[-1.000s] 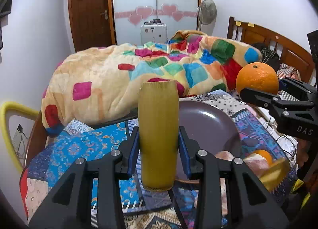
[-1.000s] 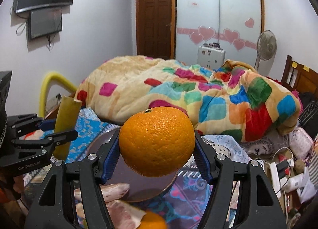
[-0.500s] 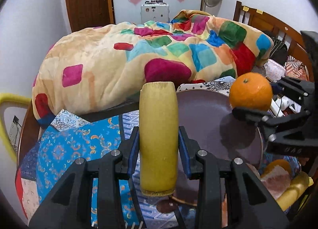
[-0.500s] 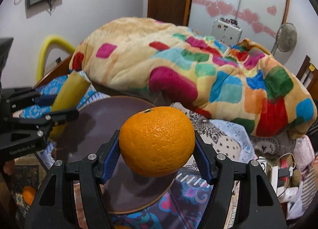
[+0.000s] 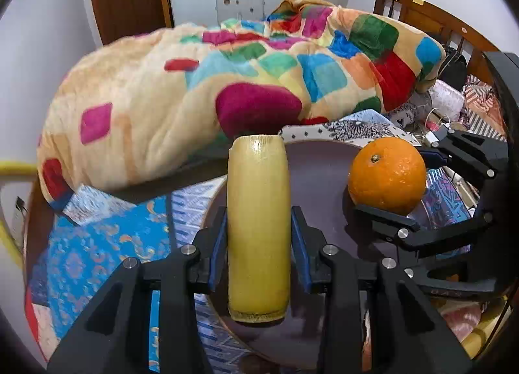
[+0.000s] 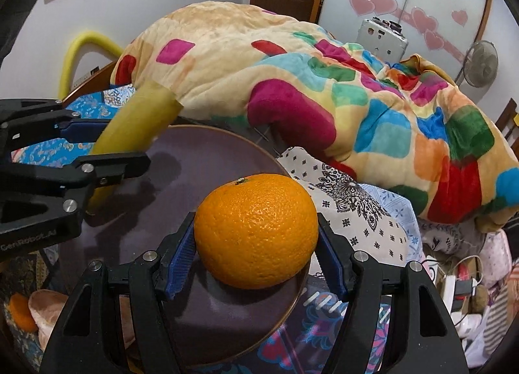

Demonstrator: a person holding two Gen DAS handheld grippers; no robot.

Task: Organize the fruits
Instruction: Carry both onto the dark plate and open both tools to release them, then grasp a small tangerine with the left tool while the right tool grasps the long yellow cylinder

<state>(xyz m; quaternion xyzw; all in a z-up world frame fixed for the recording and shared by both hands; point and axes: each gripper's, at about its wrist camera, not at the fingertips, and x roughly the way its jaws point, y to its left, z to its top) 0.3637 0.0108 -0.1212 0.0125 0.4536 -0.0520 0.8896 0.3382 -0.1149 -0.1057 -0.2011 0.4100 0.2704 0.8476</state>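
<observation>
My left gripper [image 5: 258, 244] is shut on a yellow banana piece [image 5: 258, 228], held upright over the near left part of a dark purple plate [image 5: 318, 176]. My right gripper [image 6: 256, 260] is shut on an orange [image 6: 256, 229], held low over the plate's right side [image 6: 201, 160]. The orange [image 5: 387, 174] and the right gripper [image 5: 402, 192] also show in the left wrist view. The banana piece [image 6: 139, 117] and the left gripper [image 6: 97, 150] show at the left of the right wrist view.
The plate lies on a patterned blue cloth [image 5: 107, 244] on a bed. A colourful blanket [image 5: 227, 82] is heaped behind it. Another orange [image 6: 21, 312] and pale fruit pieces [image 6: 48, 309] lie near the plate's front edge. Cables and clutter [image 6: 454, 276] sit at the right.
Both grippers have come down and forward over the plate. The orange and the banana piece are now closer to the plate's surface, still gripped.
</observation>
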